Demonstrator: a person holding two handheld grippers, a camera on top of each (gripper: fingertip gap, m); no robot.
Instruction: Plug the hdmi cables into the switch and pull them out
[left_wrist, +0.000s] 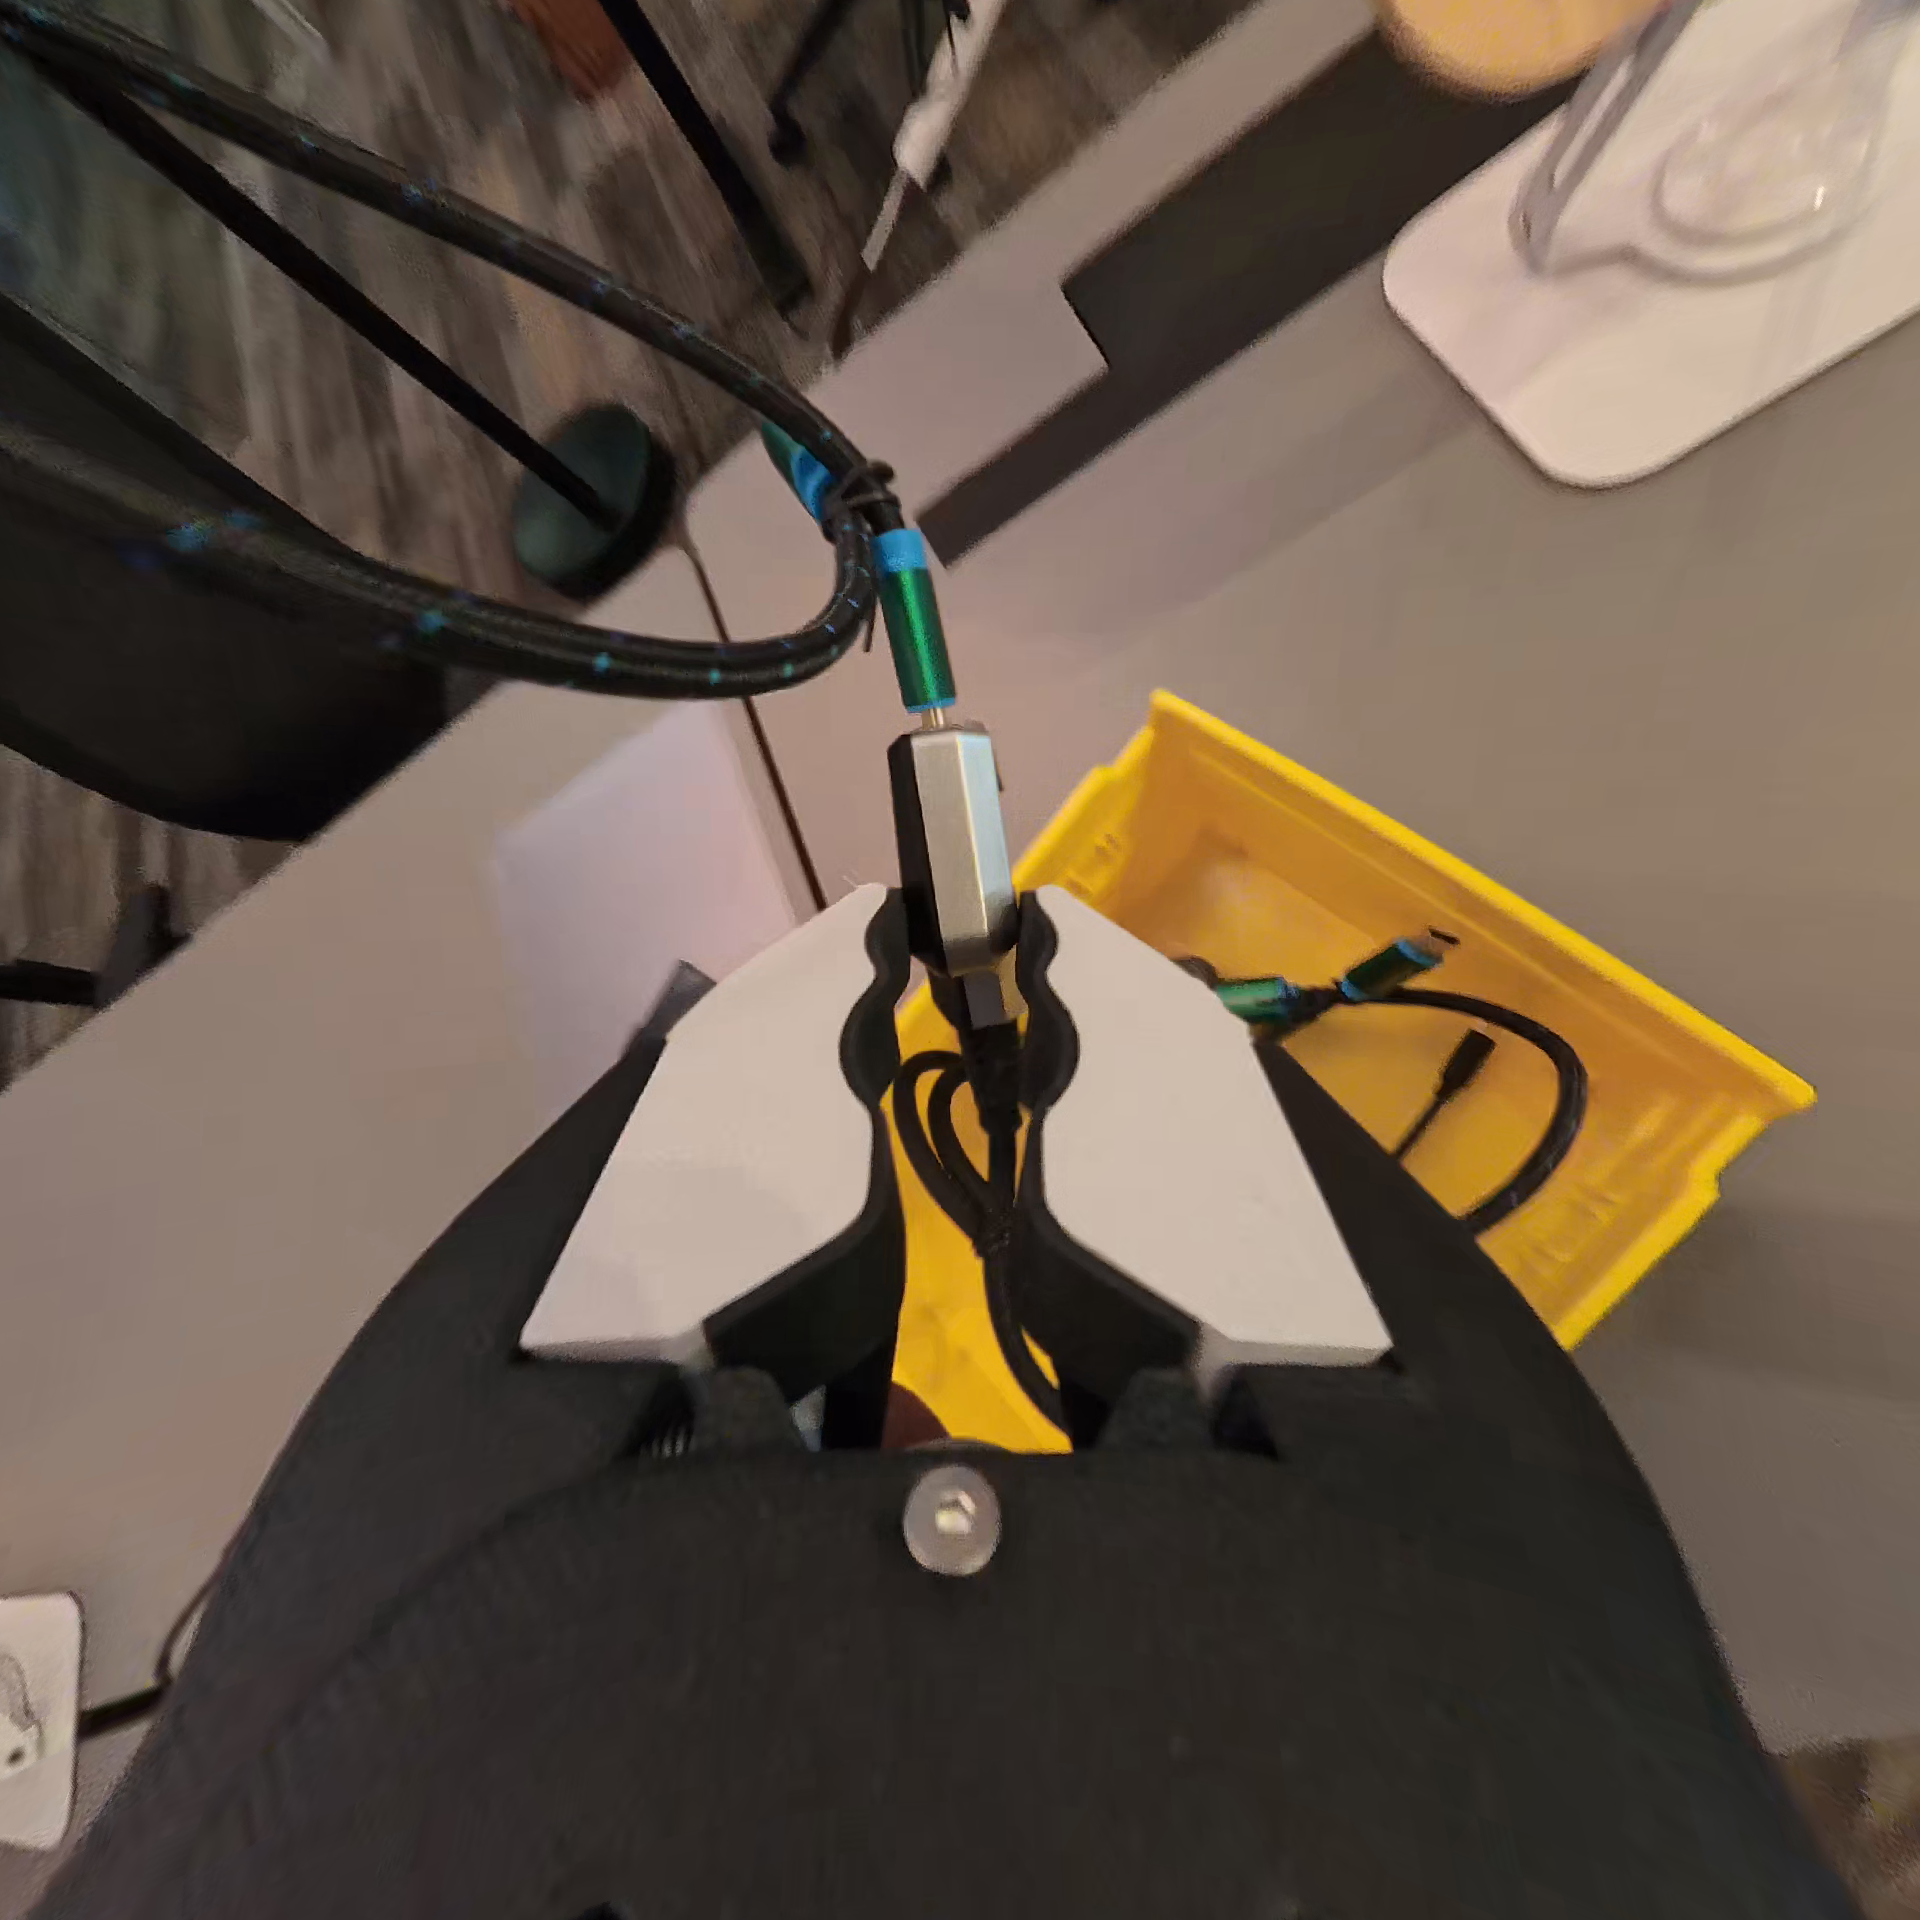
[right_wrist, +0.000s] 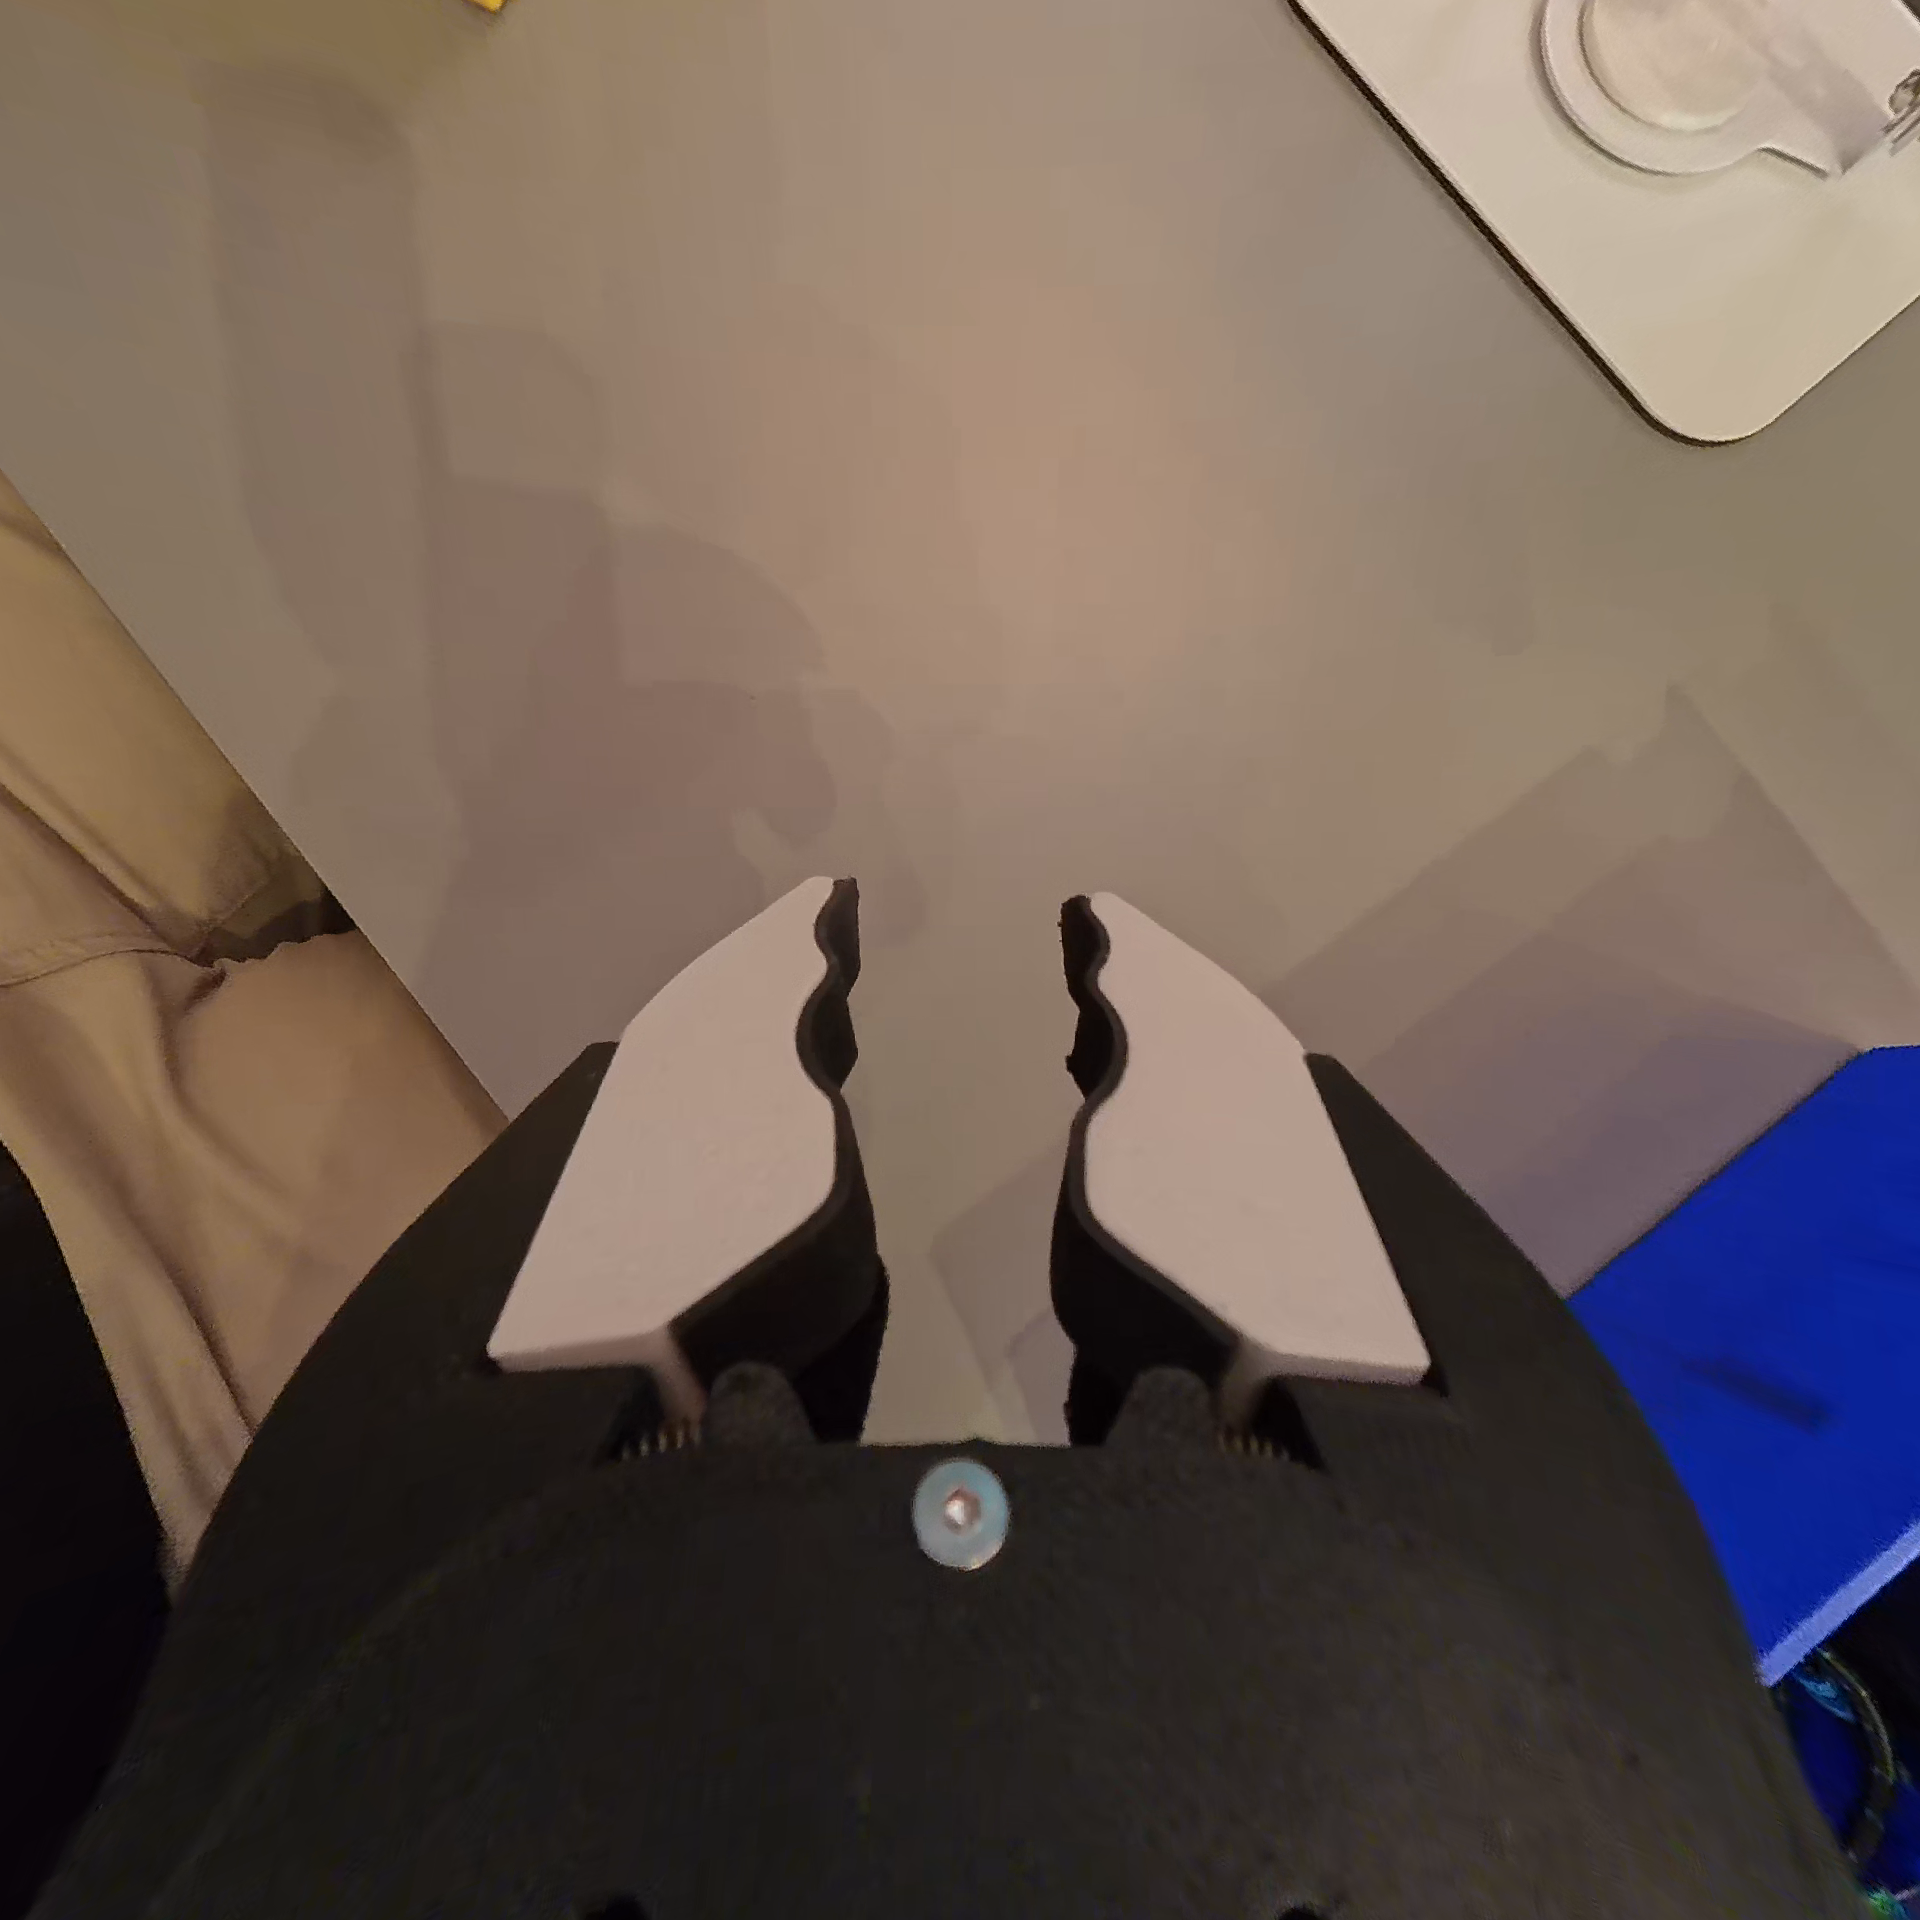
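Note:
My left gripper (left_wrist: 961, 914) is shut on a small silver metal switch (left_wrist: 954, 847) and holds it up above the table. A green and blue cable plug (left_wrist: 914, 634) sits in the switch's far end, and its black braided cable (left_wrist: 468, 623) loops away to the left. A thin black lead (left_wrist: 987, 1164) hangs from the switch's near end between my fingers. My right gripper (right_wrist: 958, 902) is open and empty above the bare grey table (right_wrist: 935, 468).
A yellow bin (left_wrist: 1351, 997) on the table under the left gripper holds more green-tipped cables (left_wrist: 1382, 977). A white mat (left_wrist: 1621, 343) with a clear jug stands at the far right; it also shows in the right wrist view (right_wrist: 1621, 239). A blue bin (right_wrist: 1766, 1340) is at right. One gripper's finger ends stand about 50 cm off the other's.

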